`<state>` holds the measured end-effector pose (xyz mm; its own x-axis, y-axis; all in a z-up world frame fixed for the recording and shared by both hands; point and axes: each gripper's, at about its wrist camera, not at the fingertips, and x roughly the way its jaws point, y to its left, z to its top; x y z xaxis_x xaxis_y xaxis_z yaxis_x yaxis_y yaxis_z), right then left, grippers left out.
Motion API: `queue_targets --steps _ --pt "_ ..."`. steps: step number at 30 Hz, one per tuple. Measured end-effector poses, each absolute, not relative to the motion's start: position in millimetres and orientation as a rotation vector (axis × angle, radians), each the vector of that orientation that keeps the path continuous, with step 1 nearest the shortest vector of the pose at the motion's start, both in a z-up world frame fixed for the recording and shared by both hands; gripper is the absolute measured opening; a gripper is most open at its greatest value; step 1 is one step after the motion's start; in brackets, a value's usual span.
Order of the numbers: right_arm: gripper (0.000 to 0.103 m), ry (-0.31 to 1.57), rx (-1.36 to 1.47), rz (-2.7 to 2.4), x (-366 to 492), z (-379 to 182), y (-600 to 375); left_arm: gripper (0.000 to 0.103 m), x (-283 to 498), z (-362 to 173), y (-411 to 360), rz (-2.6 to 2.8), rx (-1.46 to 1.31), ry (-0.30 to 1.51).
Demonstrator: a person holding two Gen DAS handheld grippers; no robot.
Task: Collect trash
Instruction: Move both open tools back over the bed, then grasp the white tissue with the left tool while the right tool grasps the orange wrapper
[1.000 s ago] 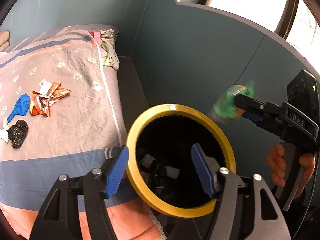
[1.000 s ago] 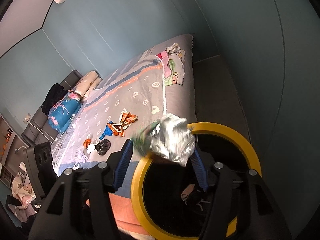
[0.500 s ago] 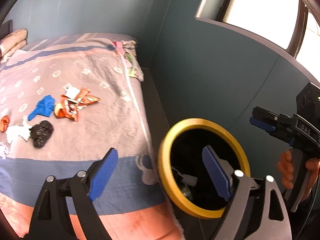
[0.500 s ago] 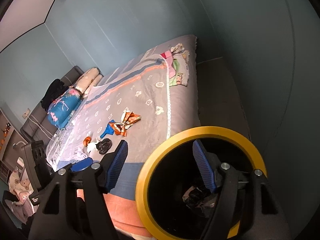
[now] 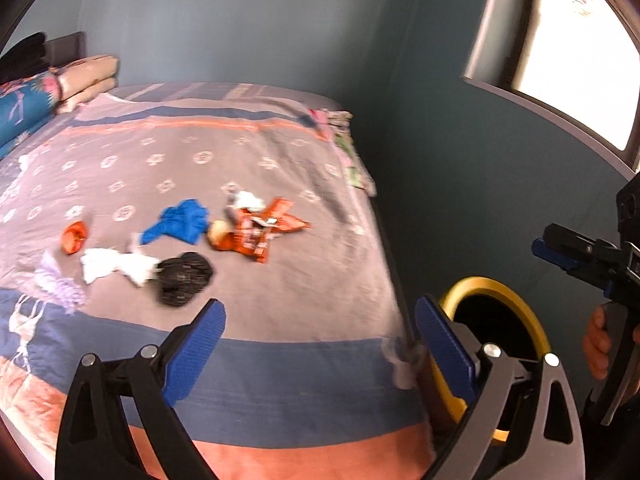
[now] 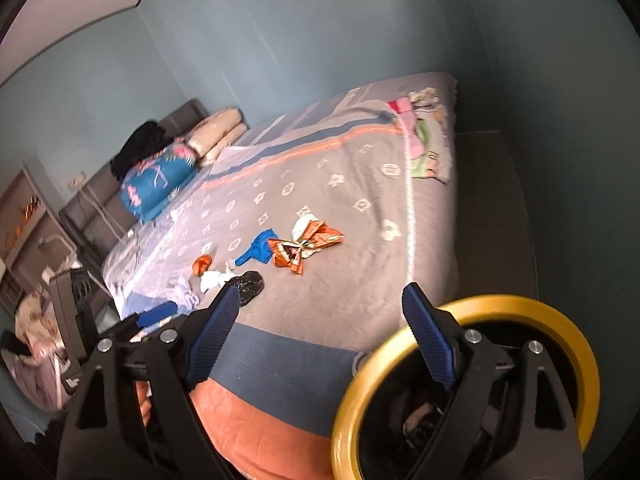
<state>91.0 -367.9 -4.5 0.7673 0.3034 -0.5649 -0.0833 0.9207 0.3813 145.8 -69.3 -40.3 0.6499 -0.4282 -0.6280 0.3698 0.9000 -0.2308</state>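
- Left gripper [image 5: 316, 340] spread wide, holding nothing, over the bed's [image 5: 280, 376] near edge.
- Right gripper [image 6: 320, 328] likewise spread and bare.
- Trash [image 5: 256, 228] lies scattered mid-bed: orange wrappers, blue scrap [image 5: 182, 224], black wad [image 5: 184, 278].
- Yellow-rimmed bin [image 6: 576, 344] stands beside the bed.

Patterned bedspread [image 5: 248, 168]; folded quilts [image 6: 160, 184]; window [image 5: 568, 48]

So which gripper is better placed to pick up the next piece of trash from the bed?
Probably left. The left gripper is open, empty and points at the black wad close ahead. The right gripper, also open, sits nearer the bin.
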Motion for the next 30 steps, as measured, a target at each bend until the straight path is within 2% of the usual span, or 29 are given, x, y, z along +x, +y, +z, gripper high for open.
queue_targets --steps 3,12,30 --pt "0.087 0.686 0.310 0.246 112.6 -6.5 -340.8 0.093 155.5 -43.6 -48.3 -0.398 -0.085 0.729" --pt "0.088 0.727 0.212 0.284 172.4 -19.8 -286.1 0.093 192.1 -57.1 13.3 -0.252 -0.124 0.745" --pt "0.091 0.858 -0.018 0.199 300.6 -92.0 -228.7 0.093 282.8 -132.9 89.9 -0.055 -0.270 0.879"
